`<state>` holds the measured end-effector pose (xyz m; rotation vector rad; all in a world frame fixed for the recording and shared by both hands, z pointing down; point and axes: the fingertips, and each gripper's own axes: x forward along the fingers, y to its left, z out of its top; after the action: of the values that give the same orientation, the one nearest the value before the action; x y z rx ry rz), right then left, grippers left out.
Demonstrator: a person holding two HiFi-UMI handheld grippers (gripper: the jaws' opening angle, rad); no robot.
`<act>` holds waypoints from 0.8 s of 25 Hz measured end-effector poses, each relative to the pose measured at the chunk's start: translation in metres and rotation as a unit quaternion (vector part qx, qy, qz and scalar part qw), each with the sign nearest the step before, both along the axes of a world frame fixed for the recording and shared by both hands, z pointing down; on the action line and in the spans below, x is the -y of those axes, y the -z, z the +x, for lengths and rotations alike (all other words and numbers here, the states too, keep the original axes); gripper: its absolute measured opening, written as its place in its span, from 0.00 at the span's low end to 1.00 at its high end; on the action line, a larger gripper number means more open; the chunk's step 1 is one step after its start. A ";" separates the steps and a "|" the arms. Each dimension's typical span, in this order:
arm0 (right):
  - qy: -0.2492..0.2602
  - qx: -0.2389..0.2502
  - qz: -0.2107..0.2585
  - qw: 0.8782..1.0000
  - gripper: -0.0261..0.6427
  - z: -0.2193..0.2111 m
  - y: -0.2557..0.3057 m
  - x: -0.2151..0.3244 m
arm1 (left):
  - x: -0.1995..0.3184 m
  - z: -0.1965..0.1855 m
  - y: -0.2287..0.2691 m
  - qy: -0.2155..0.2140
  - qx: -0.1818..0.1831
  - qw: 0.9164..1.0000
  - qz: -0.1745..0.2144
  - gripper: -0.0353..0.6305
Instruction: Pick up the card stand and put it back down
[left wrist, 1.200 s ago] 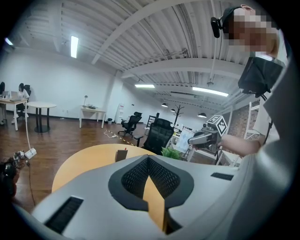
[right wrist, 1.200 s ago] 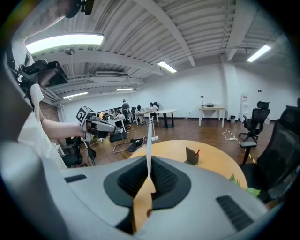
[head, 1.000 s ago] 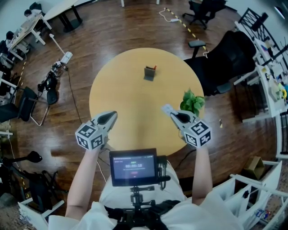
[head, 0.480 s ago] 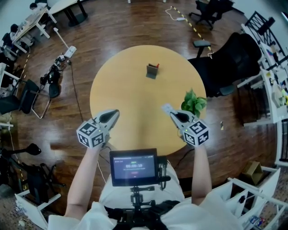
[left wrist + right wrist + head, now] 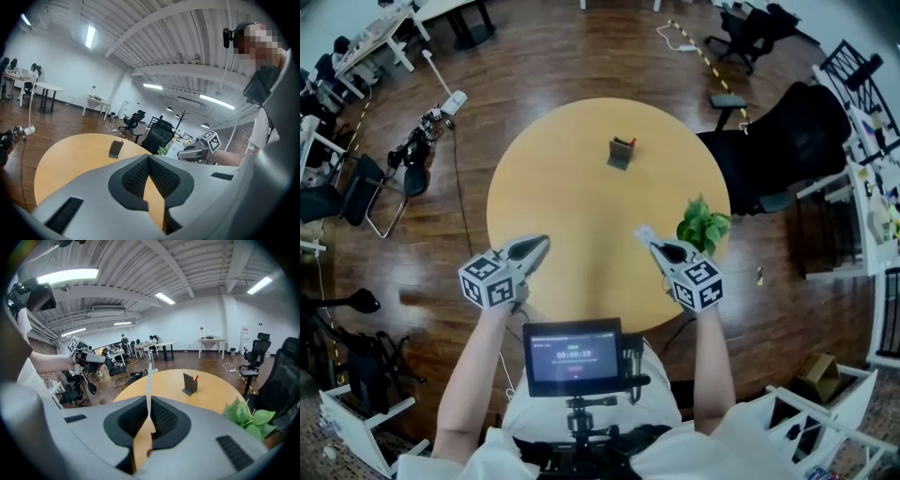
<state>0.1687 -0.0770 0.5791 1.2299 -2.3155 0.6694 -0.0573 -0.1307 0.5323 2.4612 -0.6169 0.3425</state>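
Observation:
The card stand (image 5: 622,153), a small dark grey holder with a red bit at its top, stands upright on the far half of the round yellow table (image 5: 553,187); it also shows as the stand (image 5: 115,148) and the stand (image 5: 190,383). My left gripper (image 5: 540,243) hovers over the table's near left edge, its jaws shut with nothing between them (image 5: 149,158). My right gripper (image 5: 652,241) hovers over the near right edge, shut on a thin white card (image 5: 149,376) that sticks out past its tips, the card (image 5: 644,230). Both grippers are far from the stand.
A green leafy plant (image 5: 703,223) sits at the table's right edge, close to my right gripper. Black office chairs (image 5: 787,131) stand to the right of the table. Cables and gear (image 5: 412,155) lie on the wooden floor at left. A monitor (image 5: 572,356) hangs at my chest.
The head view has shifted a little, so the table sits slightly lower in it. Both grippers keep nearly the same places and stay shut.

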 end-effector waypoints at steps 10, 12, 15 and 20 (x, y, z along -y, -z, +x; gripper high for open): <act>-0.034 0.012 0.017 0.999 0.08 0.008 -0.006 0.011 | -0.003 -0.003 -0.029 0.008 0.023 1.000 -0.005 0.06; -0.043 0.013 0.011 0.999 0.08 0.012 -0.010 0.011 | -0.007 0.002 -0.032 0.005 0.023 1.000 -0.004 0.06; -0.046 0.016 0.004 0.999 0.08 0.012 -0.014 0.012 | -0.008 0.006 -0.035 0.008 0.016 1.000 -0.008 0.06; -0.039 0.009 0.007 0.999 0.08 0.005 -0.029 0.016 | -0.011 0.009 -0.046 0.019 0.013 1.000 -0.013 0.06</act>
<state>0.1737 -0.0934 0.6076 1.3325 -2.3000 0.6941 -0.0487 -0.1199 0.5783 2.4206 -0.6654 0.3663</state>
